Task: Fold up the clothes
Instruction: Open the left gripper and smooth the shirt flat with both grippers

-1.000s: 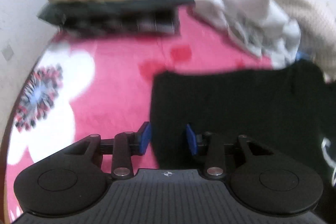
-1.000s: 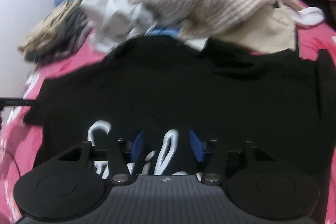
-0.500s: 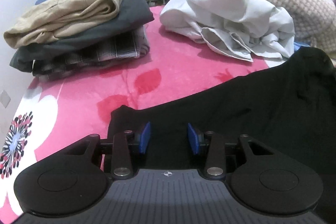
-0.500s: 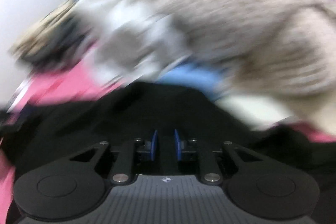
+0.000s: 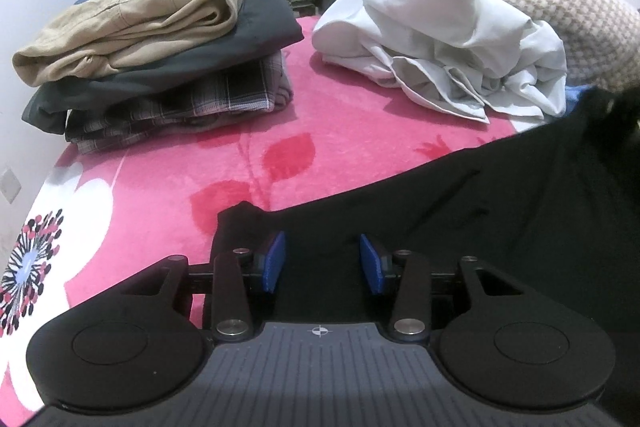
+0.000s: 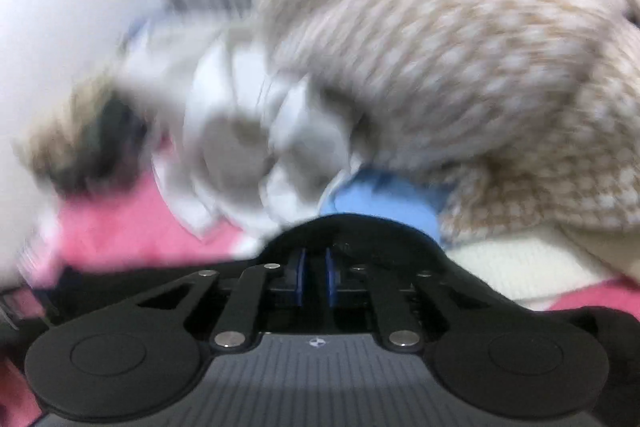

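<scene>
Lifting black shirt [image 6: 344, 231]: right gripper [image 6: 314, 277] clenched on fabric, frame center; left gripper [image 5: 322, 261] released over lower-left corner. Next, pinch that corner w/ left.

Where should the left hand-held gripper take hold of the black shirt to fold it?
Grip the black shirt at its near left corner, coming in low from the left edge. That corner lies flat on the pink blanket with a free edge, and the open left hand-held gripper already straddles it.
</scene>
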